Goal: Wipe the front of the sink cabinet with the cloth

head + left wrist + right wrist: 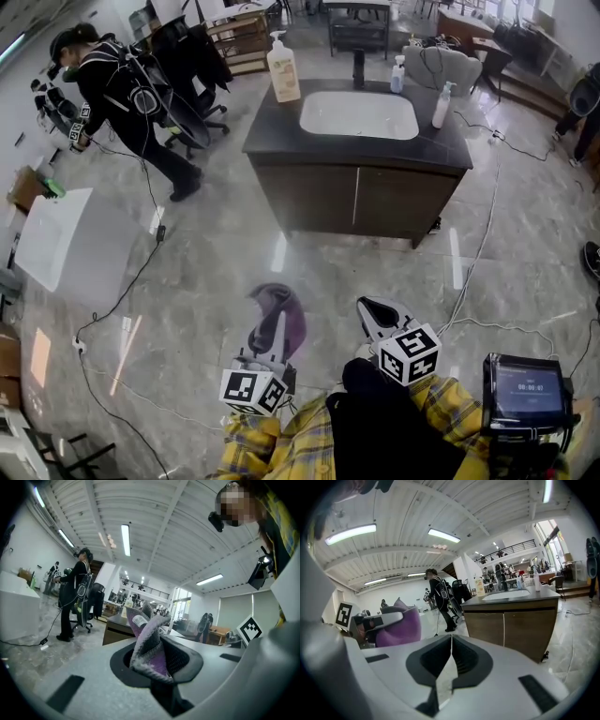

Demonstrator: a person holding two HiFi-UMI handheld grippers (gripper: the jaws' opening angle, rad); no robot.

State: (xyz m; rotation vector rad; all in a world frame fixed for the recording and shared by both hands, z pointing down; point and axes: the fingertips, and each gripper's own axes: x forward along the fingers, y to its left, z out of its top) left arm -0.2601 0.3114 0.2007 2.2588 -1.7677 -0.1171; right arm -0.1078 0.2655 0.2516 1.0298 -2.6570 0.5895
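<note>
A purple and grey cloth (278, 317) (150, 646) is pinched in my left gripper (273, 330) (151, 660), which is shut on it and held low over the floor. The cloth also shows at the left in the right gripper view (396, 626). My right gripper (375, 316) (451, 660) is beside it, shut with nothing between its jaws. The sink cabinet (356, 197) (511, 625) stands well ahead, with brown double doors, a dark top and a white basin (359, 114). Both grippers are well short of its front.
A soap pump bottle (283, 67), a small bottle (398, 73) and a spray bottle (442, 105) stand on the counter. Another person (131, 103) stands at the far left. A white box (70, 246) sits left. Cables (478, 253) trail over the marble floor.
</note>
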